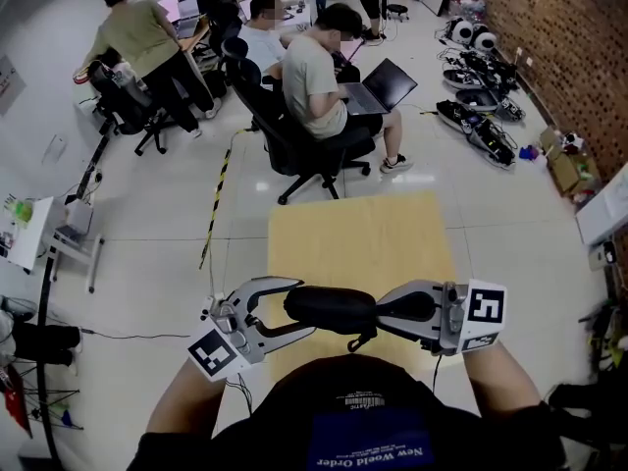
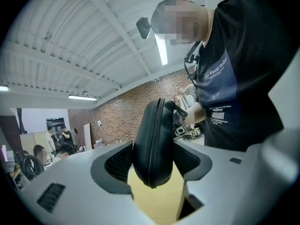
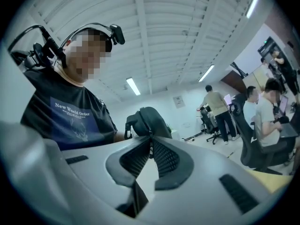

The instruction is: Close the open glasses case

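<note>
jaws of both grippers on a closed glasses case, held in the air

left gripper [image 1: 304, 305] jaws stand partly apart, clamped across the left end of the black glasses case [image 1: 329, 307]; right gripper [image 1: 381, 312] jaws are pressed together on the zip seam at its right end. the case hangs level at lower centre, lid down on its base, just in front of the person's dark shirt [image 1: 368, 410] and above the near edge of a pale wooden table [image 1: 363, 238]. pale floor [image 1: 147, 253] lies open on both sides of the table; a yellow-black strip [image 1: 216, 204] runs at its left, seated people [image 1: 314, 77] on office chairs fill the top centre, and a brick wall [image 1: 549, 18] lines the upper right.
</note>
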The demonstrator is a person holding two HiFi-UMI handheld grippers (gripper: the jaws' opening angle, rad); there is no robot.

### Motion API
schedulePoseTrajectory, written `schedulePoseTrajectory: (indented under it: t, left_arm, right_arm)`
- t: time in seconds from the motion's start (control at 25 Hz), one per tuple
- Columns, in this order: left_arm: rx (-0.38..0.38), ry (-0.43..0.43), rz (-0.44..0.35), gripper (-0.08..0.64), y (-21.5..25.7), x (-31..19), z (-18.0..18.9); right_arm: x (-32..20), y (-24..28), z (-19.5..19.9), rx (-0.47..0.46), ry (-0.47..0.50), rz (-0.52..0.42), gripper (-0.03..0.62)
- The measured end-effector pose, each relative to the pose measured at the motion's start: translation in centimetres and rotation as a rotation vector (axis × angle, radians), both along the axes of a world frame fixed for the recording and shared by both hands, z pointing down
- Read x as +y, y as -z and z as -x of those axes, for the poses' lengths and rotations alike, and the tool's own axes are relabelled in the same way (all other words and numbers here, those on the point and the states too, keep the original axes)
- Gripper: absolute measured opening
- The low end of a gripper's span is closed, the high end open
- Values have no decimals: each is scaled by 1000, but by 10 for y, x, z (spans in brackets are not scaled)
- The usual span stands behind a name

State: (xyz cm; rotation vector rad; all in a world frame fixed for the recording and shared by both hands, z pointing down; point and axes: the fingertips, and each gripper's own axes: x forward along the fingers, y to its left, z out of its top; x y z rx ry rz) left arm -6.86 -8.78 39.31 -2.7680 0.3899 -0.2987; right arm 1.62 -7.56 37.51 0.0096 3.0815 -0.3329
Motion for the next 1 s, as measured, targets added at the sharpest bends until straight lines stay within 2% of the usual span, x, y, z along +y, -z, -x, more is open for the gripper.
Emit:
schedulePoseTrajectory:
  t: [0.2, 0.48, 0.6, 0.76, 1.0]
  left_arm:
    - [-118, 2, -15, 270, -11, 2, 0]
    - [-403, 25, -43, 259, -58, 1, 6]
    - [-461, 31, -26, 256, -70, 2, 5]
    - [-529, 54, -17, 252, -82, -2, 4]
    - [-706, 91, -22, 247, -102, -3, -2]
  right_arm:
    - [6, -16, -1, 132, -14, -28, 4]
    - [16, -37, 4, 314, -1, -83, -11]
    - [23, -37, 6, 337, 19, -94, -11]
    - [27, -32, 12, 299, 28, -64, -12]
    - [43, -23, 32, 414, 55, -107, -12]
